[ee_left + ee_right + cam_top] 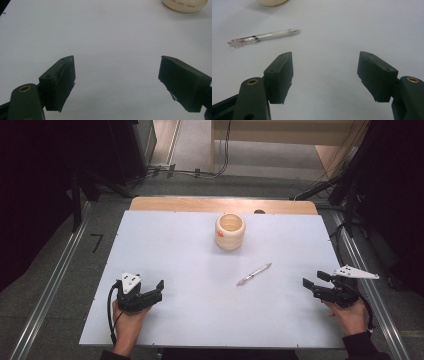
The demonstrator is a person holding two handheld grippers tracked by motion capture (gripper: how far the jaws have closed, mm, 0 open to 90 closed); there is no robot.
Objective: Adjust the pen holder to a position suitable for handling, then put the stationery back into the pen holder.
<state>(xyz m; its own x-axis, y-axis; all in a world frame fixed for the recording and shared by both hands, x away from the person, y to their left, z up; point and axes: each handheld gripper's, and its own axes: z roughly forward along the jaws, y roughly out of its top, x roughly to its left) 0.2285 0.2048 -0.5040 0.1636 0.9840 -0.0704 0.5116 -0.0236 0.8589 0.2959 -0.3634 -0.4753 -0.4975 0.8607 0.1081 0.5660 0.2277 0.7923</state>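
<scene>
Dark curtained room, cables on the grey floor behind, and a white tabletop (165,270) with a wooden strip along its far edge. We see a cream ribbed cup (230,231) standing upright near the far edge, about mid-width, and a clear-barrelled pen (254,274) lying flat near the middle of the tabletop, a bit right of centre, angled with its tip toward the far right. The left gripper (161,291) sits near the near-left corner, jaws wide apart with nothing between them. The right gripper (306,284) sits by the right edge, jaws also spread wide and empty, pointing toward the pen. In the right gripper view the pen (263,37) lies ahead and left of the jaws, well apart from them. We judge the pen is the thing to pick, likely for the cup. Risks: the pen is thin, round and flat on a smooth surface, so the pads may scrape the top or roll it away. A grip near one end would let it pivot or drop. A careless reach could knock the light cup over.
</scene>
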